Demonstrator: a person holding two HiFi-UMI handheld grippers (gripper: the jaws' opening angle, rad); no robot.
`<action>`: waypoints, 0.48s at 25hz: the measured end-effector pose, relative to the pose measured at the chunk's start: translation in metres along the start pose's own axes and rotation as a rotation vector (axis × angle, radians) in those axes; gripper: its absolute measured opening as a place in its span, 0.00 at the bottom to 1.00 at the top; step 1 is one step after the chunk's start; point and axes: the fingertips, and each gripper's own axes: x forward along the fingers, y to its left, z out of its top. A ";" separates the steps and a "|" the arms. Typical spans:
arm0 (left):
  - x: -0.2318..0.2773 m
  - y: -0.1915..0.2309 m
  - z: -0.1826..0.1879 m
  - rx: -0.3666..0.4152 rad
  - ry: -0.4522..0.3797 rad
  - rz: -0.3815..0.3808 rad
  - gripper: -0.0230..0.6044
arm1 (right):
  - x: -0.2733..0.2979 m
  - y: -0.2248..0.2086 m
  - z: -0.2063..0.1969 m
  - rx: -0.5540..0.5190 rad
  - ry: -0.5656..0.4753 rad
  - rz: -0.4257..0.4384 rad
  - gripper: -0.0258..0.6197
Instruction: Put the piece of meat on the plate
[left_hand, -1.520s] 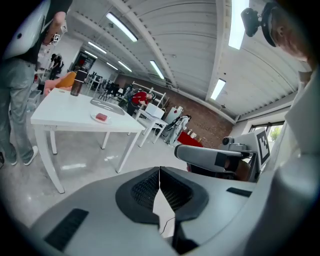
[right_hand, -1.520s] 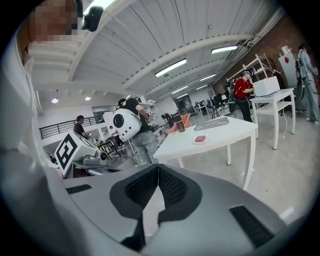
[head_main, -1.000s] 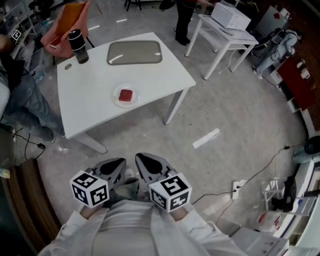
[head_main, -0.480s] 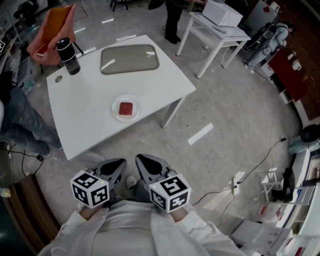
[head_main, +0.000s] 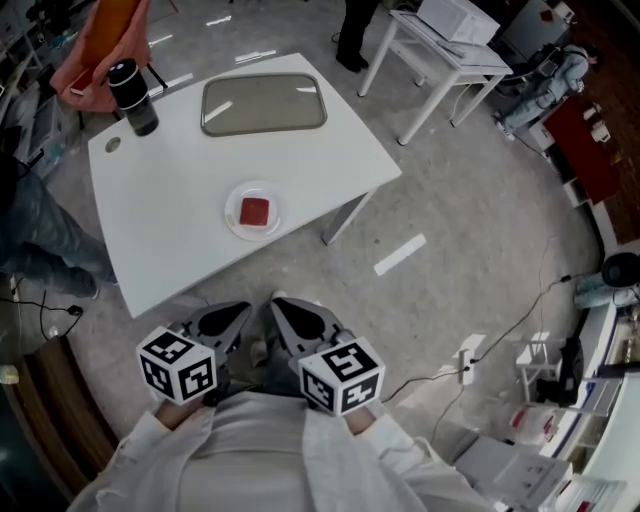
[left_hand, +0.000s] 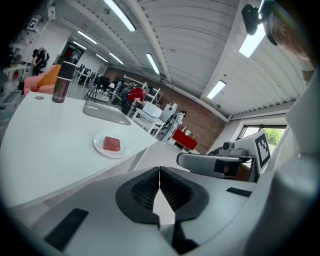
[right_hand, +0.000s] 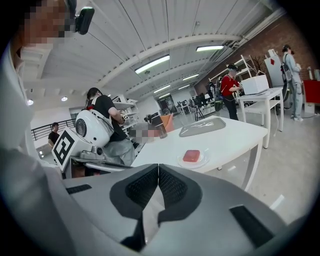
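One piece of meat (head_main: 256, 211): red slab, already on plate (head_main: 236, 224), white table (head_main: 160, 190). Likely soft, slick, light; take by opposite edges. Left gripper (head_main: 228, 325), right gripper (head_main: 300, 322): jaws pressed together, empty, well apart from table.

White table (head_main: 165, 235): plate (head_main: 232, 216), tray (head_main: 263, 103), dark flask (head_main: 133, 95), perhaps lid (head_main: 112, 145).

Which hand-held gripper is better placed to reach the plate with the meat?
Left, only slightly. The plate holding the meat lies a touch left of midline. Both the left hand-held gripper and right hand-held gripper are shut, empty and short of the table.
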 end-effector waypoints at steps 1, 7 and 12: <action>0.003 0.002 0.002 -0.001 0.001 0.004 0.05 | 0.003 -0.003 0.003 -0.002 0.000 0.004 0.06; 0.027 0.023 0.027 -0.030 -0.014 0.038 0.05 | 0.022 -0.029 0.029 -0.015 -0.003 0.033 0.06; 0.049 0.039 0.058 -0.029 -0.030 0.066 0.05 | 0.047 -0.054 0.054 -0.022 0.015 0.070 0.06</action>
